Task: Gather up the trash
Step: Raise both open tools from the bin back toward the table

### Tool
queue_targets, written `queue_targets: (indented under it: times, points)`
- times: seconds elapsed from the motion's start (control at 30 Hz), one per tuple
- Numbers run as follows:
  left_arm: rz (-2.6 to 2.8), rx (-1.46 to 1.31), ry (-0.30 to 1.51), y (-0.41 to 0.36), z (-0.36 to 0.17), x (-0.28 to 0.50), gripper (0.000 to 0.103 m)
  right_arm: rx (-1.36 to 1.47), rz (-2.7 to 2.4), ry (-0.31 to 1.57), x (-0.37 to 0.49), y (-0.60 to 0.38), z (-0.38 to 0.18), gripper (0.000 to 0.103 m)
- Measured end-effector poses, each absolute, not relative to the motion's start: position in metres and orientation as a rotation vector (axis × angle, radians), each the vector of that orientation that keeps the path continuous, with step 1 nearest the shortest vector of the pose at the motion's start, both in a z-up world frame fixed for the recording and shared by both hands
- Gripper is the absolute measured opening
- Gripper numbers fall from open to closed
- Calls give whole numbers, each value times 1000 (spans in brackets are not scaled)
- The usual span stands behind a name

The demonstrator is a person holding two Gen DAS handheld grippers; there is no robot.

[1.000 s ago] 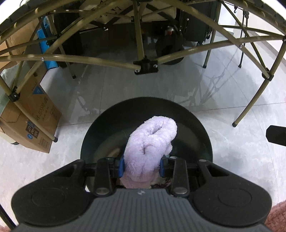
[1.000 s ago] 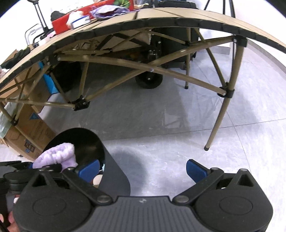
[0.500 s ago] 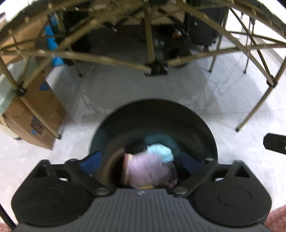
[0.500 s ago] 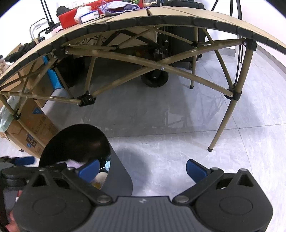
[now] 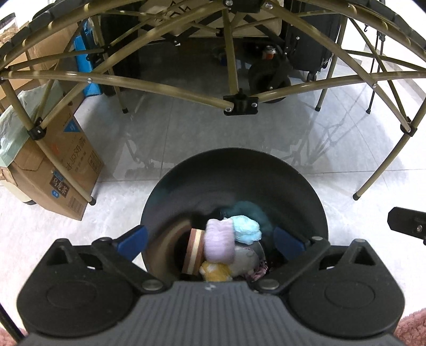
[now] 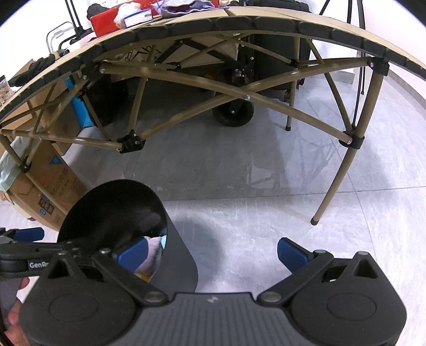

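I am holding my left hand-held gripper (image 5: pixel 210 241) wide open over the black bin (image 5: pixel 234 170).
The lilac fluffy roll (image 5: pixel 218 243) is lying inside; my right hand-held gripper (image 6: pixel 211 252) is gaping empty.

Quick headcount: one black trash bin (image 5: pixel 234 175) on the floor, and inside it I count one lilac fluffy roll (image 5: pixel 218 243), one light blue fluffy wad (image 5: pixel 246 230), one yellow piece (image 5: pixel 215 271), one grey crumpled bit (image 5: pixel 246 259) and one striped round thing (image 5: pixel 193 250). Two grippers, the left gripper (image 5: pixel 210 241) and right gripper (image 6: pixel 211 251), each with two blue pads. One folding table (image 6: pixel 239 24), one printed cardboard box (image 5: pixel 58 170), one black wheel (image 6: pixel 233 113)
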State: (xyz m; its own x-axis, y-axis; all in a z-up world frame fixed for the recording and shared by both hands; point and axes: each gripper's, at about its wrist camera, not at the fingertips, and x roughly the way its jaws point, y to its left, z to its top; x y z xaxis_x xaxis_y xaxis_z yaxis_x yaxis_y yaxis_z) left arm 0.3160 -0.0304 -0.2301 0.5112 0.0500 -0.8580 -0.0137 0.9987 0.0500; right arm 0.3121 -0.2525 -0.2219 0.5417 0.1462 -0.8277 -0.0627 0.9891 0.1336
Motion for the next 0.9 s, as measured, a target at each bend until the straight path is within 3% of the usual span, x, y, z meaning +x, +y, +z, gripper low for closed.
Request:
queue_targets:
  times: [0.9]
  points:
    - [16, -11, 867, -24, -186, 295, 103, 100, 171, 885, 303, -243, -196, 103]
